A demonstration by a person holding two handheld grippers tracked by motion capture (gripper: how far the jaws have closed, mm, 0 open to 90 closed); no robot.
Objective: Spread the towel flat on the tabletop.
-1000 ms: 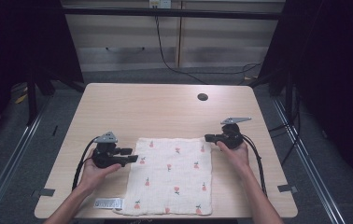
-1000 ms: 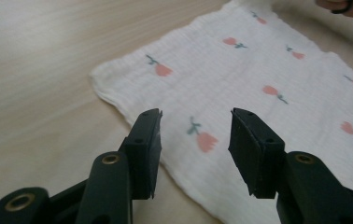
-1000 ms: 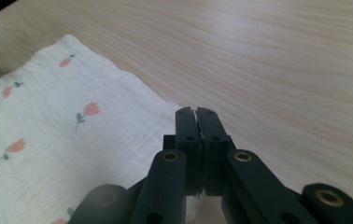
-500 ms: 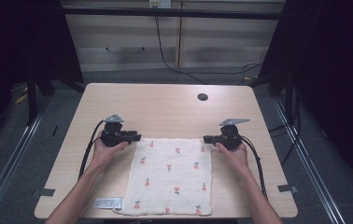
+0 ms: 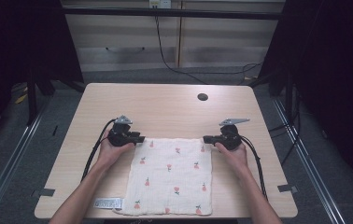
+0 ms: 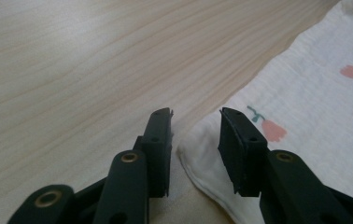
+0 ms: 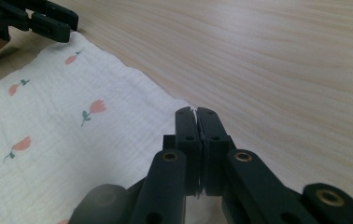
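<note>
On a pale wooden table [image 5: 165, 109], a flower-printed white cloth [image 5: 171, 175] lies flat near the front edge, both grippers at its far corners. The right gripper [image 7: 196, 112] appears pinched closed on its corner; the left gripper [image 6: 195, 114] is parted, straddling the other. Likely a fold: the left must close first.

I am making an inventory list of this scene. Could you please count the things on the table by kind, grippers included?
Cloth: 1
Grippers: 2, left gripper and right gripper
Label at the near left edge: 1
Total: 4
</note>
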